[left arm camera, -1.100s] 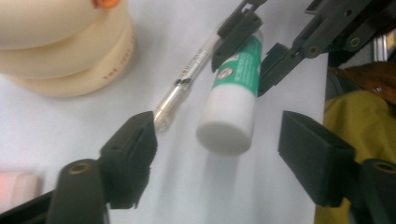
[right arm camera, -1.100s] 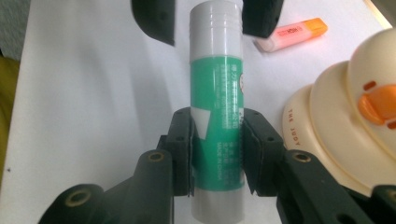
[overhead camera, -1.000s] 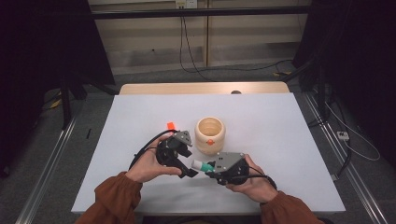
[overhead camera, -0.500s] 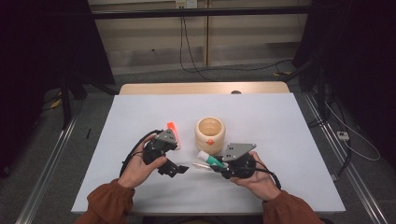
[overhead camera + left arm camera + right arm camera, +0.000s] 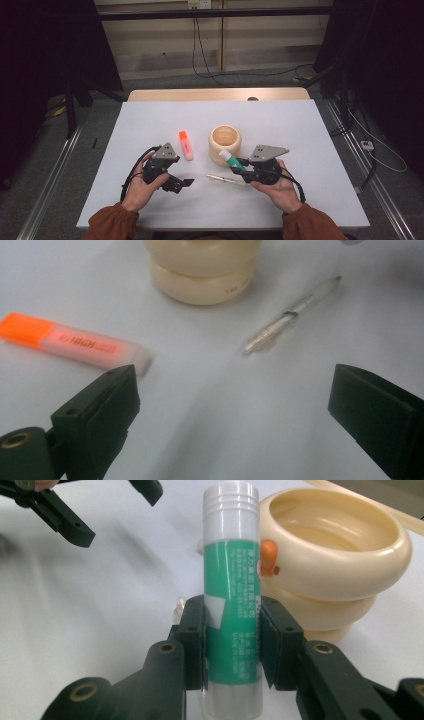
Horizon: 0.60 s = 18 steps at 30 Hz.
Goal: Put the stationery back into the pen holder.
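The right gripper (image 5: 232, 630) is clamped on a glue stick (image 5: 231, 580), its black jaws pressing the green-and-white tube from both sides, the ribbed white end pointing away. The printing on its label is too small to read, apart from "MADE IN CHINA". Just beyond stands a cream, ring-stacked wooden cup (image 5: 225, 143) bearing a small orange mark.

The left gripper (image 5: 181, 184) has just been opening; its jaws stand wide apart with nothing between them, above the white table (image 5: 310, 130). Ahead lie an orange highlighter (image 5: 75, 343) printed "HIGH" and a slim clear pen (image 5: 292, 315), apart from each other.
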Available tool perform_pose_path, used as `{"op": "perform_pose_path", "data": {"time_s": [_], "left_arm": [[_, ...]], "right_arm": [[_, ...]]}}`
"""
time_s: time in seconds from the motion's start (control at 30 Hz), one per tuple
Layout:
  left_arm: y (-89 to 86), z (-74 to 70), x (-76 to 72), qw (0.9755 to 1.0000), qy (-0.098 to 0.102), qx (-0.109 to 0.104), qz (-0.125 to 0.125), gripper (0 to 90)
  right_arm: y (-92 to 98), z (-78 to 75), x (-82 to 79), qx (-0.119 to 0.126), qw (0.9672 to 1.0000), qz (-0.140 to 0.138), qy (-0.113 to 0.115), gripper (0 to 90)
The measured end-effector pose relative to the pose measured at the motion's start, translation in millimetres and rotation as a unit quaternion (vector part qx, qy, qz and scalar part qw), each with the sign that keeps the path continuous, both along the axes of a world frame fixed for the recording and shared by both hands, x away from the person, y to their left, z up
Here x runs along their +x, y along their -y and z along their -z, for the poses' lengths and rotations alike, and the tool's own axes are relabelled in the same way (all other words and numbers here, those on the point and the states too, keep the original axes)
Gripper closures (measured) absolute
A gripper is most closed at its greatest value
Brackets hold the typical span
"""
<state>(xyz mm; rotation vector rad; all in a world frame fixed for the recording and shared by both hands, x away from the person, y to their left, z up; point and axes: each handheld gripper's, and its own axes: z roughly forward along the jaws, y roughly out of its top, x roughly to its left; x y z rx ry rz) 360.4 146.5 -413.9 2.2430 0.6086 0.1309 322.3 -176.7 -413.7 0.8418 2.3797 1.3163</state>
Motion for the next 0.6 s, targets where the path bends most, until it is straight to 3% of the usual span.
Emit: {"op": "perform_pose_path", "data": {"time_s": [0.1, 0.17, 0.3, 0.47, 0.6], "left_arm": [[-6.4, 3.4, -2.3, 0.9999, 0.002, -0.012, -0.012, 5.9], [-9.8, 6.0, -5.0, 0.9994, 0.014, -0.022, -0.021, 5.9], [-18.4, 9.4, -11.4, 0.9987, 0.022, -0.038, -0.027, 6.1], [-32.4, 9.8, -17.6, 0.9965, 0.034, -0.055, -0.054, 6.1], [-42.1, 12.9, -22.3, 0.9952, 0.035, -0.054, -0.074, 6.1]], "right_arm": [[1.8, -0.9, 0.7, 0.012, 0.9999, 0.004, 0.000, 66.9], [2.5, -1.5, 0.8, 0.020, 0.9998, 0.006, -0.001, 66.9], [2.1, -3.8, 0.1, 0.015, 0.9996, 0.015, 0.018, 66.9], [2.2, -7.9, 1.5, 0.030, 0.9991, 0.018, 0.023, 66.8], [3.4, -12.0, 2.8, 0.047, 0.9982, 0.026, 0.027, 66.8]]}}
